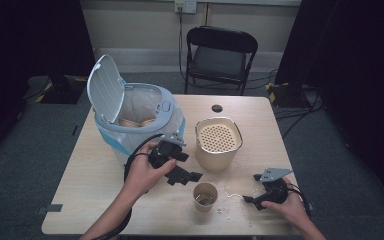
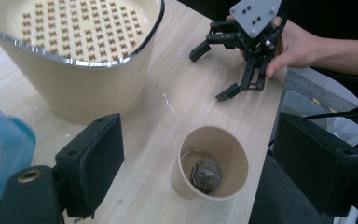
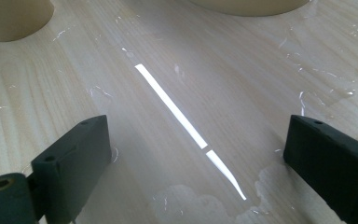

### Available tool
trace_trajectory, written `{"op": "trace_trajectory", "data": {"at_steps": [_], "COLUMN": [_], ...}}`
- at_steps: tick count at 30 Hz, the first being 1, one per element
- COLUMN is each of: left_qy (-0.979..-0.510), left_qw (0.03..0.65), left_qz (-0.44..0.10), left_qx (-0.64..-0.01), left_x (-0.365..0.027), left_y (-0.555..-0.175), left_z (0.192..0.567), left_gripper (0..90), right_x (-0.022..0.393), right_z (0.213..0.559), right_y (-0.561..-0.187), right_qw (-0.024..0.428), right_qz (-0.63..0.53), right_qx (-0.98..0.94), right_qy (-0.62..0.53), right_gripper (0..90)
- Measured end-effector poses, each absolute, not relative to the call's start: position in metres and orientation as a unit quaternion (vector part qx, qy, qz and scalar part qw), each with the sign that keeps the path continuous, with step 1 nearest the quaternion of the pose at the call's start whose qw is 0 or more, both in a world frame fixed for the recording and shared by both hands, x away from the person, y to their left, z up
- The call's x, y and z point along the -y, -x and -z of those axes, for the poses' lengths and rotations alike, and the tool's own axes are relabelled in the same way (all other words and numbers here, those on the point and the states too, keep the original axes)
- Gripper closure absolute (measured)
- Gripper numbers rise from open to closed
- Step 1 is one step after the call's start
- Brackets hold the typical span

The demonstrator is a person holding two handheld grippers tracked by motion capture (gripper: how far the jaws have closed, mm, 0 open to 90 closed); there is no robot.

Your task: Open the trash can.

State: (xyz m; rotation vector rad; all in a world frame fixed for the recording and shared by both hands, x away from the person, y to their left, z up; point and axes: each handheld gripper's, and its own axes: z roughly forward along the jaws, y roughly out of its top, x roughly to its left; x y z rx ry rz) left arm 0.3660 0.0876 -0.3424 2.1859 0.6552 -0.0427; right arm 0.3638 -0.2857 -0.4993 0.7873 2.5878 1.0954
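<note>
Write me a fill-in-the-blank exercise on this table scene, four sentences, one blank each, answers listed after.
1. The lid of the white bin with the blue liner stands ____.
2. The small brown paper cup holds a wet tea ____.
3. The jaws of the left gripper are ____.
4. The top of the beige container is a plate full of small ____.

Missing words: open; bag; open; holes

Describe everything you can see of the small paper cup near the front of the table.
The small tan paper cup stands upright and open on the light wooden table, in front of the cream perforated-top container. Inside lies a dark, wet-looking lump with a little liquid, maybe a used tea bag. The open left gripper hovers near it; nothing grips it.
</note>
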Motion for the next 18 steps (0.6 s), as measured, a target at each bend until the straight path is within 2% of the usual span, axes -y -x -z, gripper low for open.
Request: {"op": "trace_trajectory", "data": {"at_steps": [2,3,18], "left_qy": [-0.865,-0.863,-0.863], "left_qw": [0.425,0.428,0.414], "left_qz": [0.017,0.018,0.011], "left_qx": [-0.265,-0.266,-0.290], "left_x": [-0.093,-0.096,-0.131], "left_y": [-0.365,-0.364,-0.360], "left_z": [0.348,0.351,0.398], "left_gripper": [15.9,15.9,16.0], "right_x": [0.286,0.287,0.274], "right_z": [0.498,0.497,0.489], "right_y": [-0.364,-0.364,-0.365], "right_qw": [0.115,0.113,0.097], "right_qz": [-0.373,-0.375,-0.385], "right_qx": [-0.880,-0.879,-0.887], "right_qy": [-0.269,-0.270,-0.236], "right_gripper": [13.5,14.0,14.2]}}
